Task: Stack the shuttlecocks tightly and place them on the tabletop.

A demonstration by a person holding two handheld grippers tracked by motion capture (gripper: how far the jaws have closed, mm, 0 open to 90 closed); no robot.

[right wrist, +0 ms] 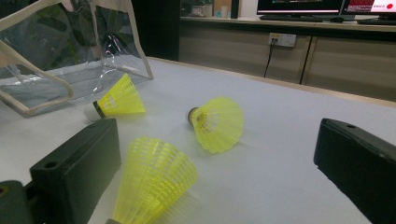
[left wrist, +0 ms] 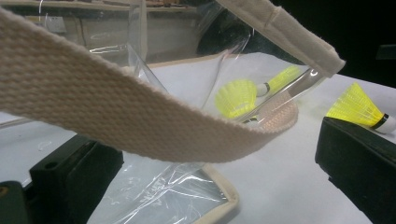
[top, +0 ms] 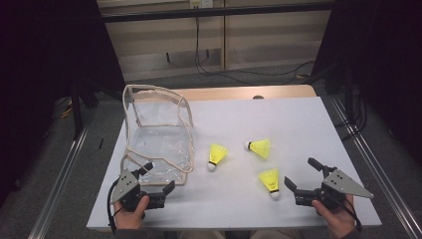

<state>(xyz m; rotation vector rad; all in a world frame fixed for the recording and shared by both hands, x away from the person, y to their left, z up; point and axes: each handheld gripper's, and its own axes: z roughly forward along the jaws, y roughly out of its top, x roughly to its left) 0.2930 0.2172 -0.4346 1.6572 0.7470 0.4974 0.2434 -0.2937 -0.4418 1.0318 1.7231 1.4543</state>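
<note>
Clear bag (top: 158, 130), empty, left on counter (top: 298, 114); three yellow shuttlecocks (top: 217, 155) outside, none packed; left tongs (top: 158, 182) open under strap (left wrist: 116, 112); right tongs (top: 303, 175) open, empty.

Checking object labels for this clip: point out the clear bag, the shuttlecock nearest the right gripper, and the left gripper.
clear bag (top: 133, 94), high view, on its cream top rim.
nearest shuttlecock (top: 270, 179), high view, on its yellow skirt.
left gripper (top: 158, 179), high view, midway between its open jaws.

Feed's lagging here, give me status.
Both tongs open, left, right. Three shuttlecocks loose beside the clear bag. Bag strap crosses left tongs.
</note>
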